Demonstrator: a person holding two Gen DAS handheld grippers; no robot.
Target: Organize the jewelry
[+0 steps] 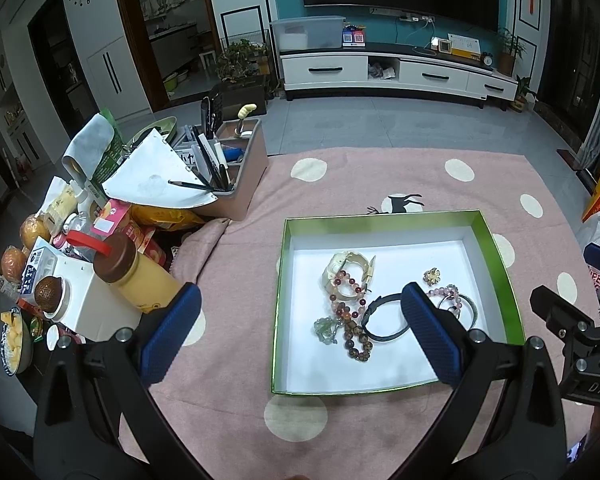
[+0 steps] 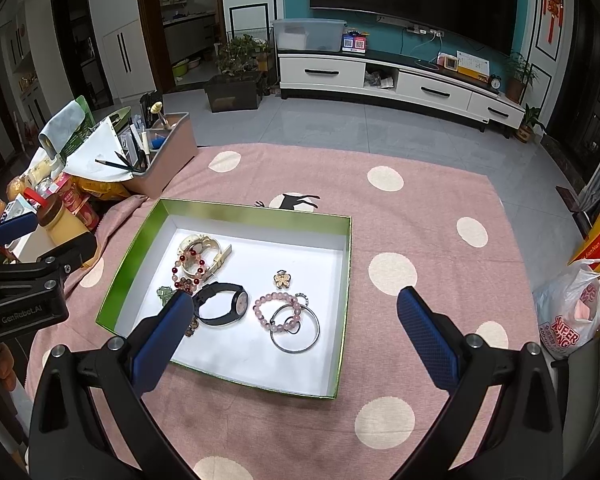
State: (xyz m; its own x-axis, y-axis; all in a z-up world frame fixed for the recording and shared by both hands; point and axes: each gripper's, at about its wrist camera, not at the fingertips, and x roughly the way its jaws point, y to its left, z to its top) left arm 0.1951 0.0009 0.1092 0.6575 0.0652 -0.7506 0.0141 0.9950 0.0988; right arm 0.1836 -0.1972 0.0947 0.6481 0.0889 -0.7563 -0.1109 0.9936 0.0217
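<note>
A green-walled box with a white floor lies on the pink dotted cloth. Inside lie a cream watch, a red bead bracelet, a black watch, a pink bead bracelet, a silver bangle, a gold flower brooch, a green jade charm and a brown bead bracelet. My left gripper hangs open above the box's near left side, holding nothing. My right gripper hangs open over the box's near right part, holding nothing.
Left of the box stand a pink pen organiser, a brown-capped bottle, snack packets, fruit and a white box. A plastic bag sits at the right edge. Pink cloth spreads behind and right of the box.
</note>
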